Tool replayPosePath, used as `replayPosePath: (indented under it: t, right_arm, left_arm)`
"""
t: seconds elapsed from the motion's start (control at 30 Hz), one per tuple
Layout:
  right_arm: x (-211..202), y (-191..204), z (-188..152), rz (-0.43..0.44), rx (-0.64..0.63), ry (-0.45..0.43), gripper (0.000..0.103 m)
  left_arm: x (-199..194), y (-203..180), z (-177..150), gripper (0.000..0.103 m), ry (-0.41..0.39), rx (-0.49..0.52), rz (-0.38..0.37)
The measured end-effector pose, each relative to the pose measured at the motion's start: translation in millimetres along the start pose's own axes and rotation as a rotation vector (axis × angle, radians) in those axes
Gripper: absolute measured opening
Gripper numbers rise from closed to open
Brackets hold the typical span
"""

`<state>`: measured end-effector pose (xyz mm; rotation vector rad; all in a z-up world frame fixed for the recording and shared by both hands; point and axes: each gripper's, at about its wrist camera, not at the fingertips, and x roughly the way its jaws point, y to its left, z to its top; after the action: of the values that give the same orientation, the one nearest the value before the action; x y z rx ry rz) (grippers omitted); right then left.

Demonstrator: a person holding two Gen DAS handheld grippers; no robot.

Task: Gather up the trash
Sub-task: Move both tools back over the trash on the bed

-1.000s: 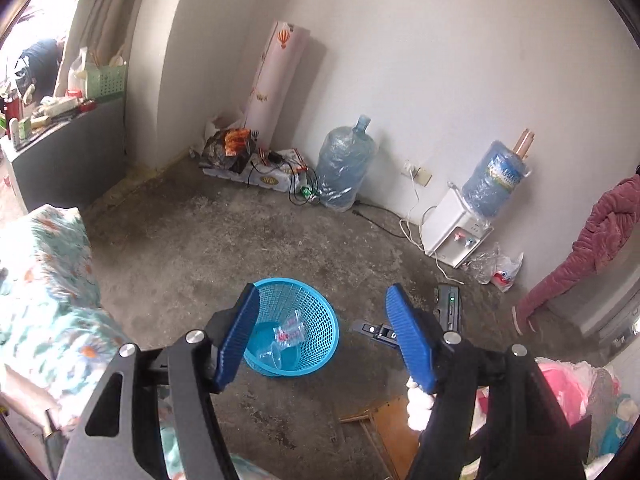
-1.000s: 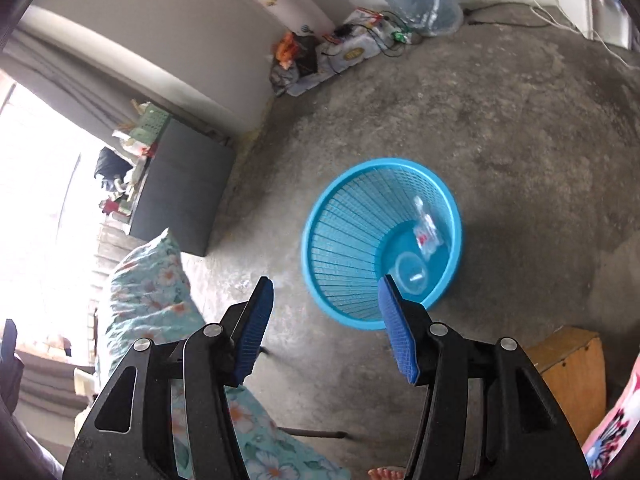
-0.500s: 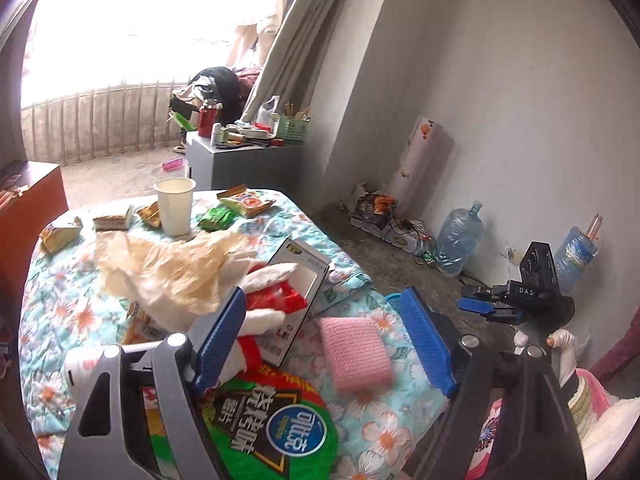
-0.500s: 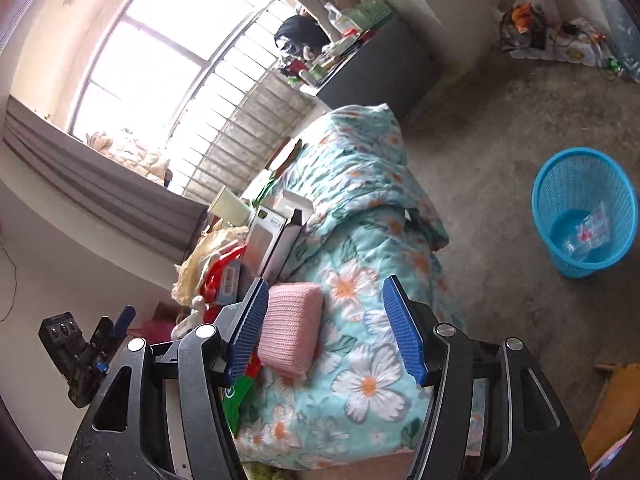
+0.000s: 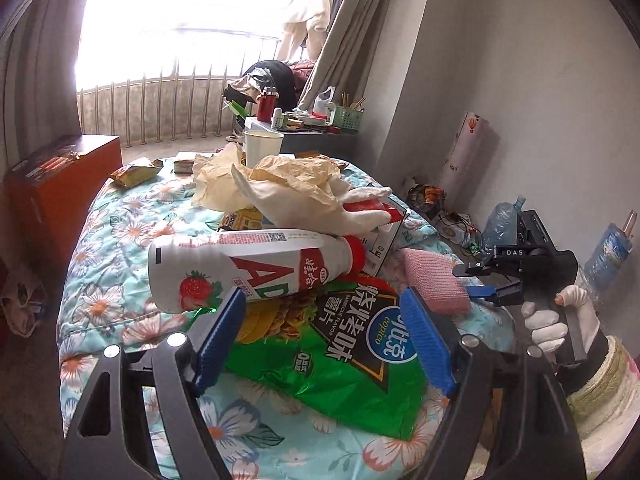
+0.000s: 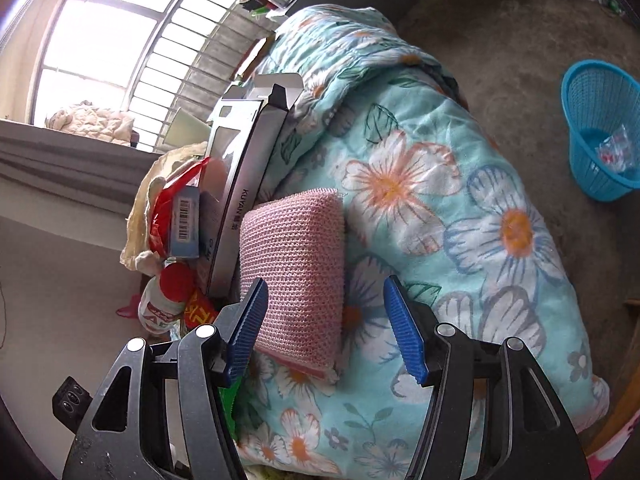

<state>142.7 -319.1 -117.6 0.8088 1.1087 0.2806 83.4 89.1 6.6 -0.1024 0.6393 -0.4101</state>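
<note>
Over the floral quilt [image 6: 460,200], both hand-held grippers [image 5: 320,340] [image 6: 324,324] hover, jaws spread.

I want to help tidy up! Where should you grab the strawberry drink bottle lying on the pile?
Grip the strawberry bottle across its wide white body, probably near the label's middle. It lies on its side atop the green chip bag, red cap pointing right, so the open left gripper could come from the near side, one finger above and one below.
</note>
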Motion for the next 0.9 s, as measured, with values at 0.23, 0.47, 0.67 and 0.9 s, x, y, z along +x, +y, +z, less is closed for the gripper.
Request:
replayPosePath:
  t: [0.23,0.47,0.67,0.9]
  right_arm:
    - [13.5,21.4,-4.6,-0.048,-0.039,0.012,0.056]
    - [2.3,27.2,-7.3,-0.125,-0.094,-0.003,0.055]
    - [-22.1,44.6,-2.4,-0.239,-0.124,-0.114,0.056]
    - [-54.8,142.1,5.0,-0.187,-0.430,-0.205,0.060]
  left_arm:
    - [12.5,18.9,8.9,0.077,-0.010,-0.091,-0.086]
    - [19.3,24.0,10.7,0.077,-0.025,-0.104,-0.118]
    - [12.9,36.8,17.2,0.077,-0.086,-0.106,-0.117]
    - [7.4,60.8,33.2,0.077,-0.120,-0.165,-0.114]
